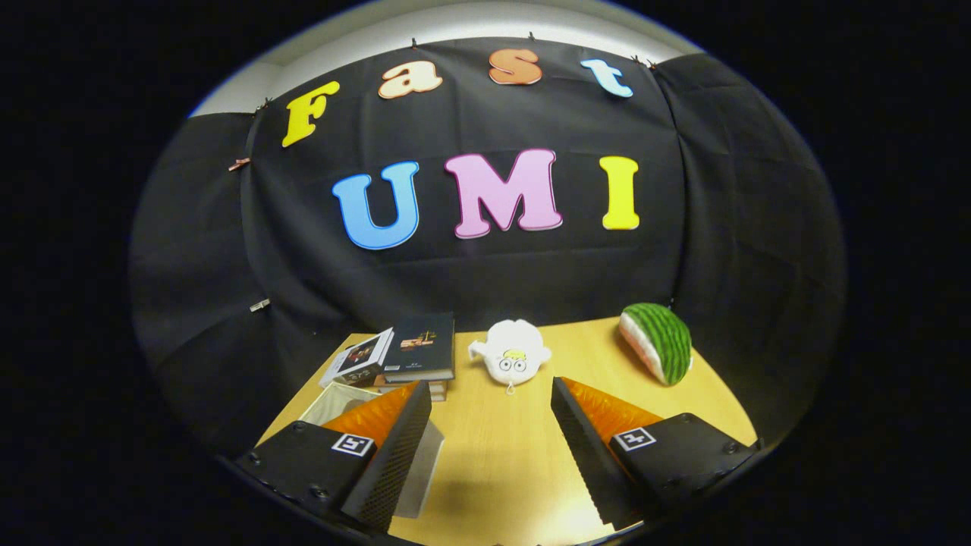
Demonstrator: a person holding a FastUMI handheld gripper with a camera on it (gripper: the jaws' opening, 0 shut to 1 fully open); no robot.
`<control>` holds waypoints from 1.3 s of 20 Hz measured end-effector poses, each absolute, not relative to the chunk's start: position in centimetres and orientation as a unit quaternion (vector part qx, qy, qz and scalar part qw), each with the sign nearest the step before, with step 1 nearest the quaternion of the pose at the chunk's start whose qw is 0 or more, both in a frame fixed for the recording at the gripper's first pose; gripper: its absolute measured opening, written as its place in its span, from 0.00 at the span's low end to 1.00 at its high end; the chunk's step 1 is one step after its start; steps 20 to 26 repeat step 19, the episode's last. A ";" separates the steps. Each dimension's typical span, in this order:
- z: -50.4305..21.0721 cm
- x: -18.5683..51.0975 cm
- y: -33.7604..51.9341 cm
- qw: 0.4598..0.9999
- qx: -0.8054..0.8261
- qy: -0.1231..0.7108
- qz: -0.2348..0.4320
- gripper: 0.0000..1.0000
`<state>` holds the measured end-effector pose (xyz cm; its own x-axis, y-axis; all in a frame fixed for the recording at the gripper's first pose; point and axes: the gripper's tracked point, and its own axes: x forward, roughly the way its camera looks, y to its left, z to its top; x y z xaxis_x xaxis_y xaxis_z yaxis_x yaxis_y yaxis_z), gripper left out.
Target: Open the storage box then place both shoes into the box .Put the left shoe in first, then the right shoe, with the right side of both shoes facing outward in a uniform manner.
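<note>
Wooden and pale, the surface (501, 455) carries a few things set toward its far edge, which leaves the near middle free for the gripper (491, 447) to work; its fingers stand wide apart with nothing between them, so it is released and holds nothing. Behind the left finger sits the storage box (334, 402), a light-walled container whose top looks open, though the finger hides most of it and I cannot tell if a lid lies anywhere or what is inside. Just beyond the box, a stack of books (417, 353) lies flat, with a smaller boxed item (360, 360) leaning against it. A white plush toy (510, 353) with a drawn face rests beyond the fingers, and a watermelon-slice toy (658, 343) lies well apart from it beyond the right finger. Printing on the book covers is too small to read. Each finger carries a square black-and-white marker, presumably for tracking.
</note>
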<state>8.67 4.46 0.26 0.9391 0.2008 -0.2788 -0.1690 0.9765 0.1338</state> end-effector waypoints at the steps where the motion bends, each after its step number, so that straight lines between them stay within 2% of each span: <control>1: 1.2 8.8 3.4 0.986 0.048 0.131 0.094 0.98; 11: 8.2 9.8 -3.4 0.993 0.025 -0.006 0.112 0.98; 26: 5.7 9.3 -5.8 0.991 0.037 0.000 0.127 0.98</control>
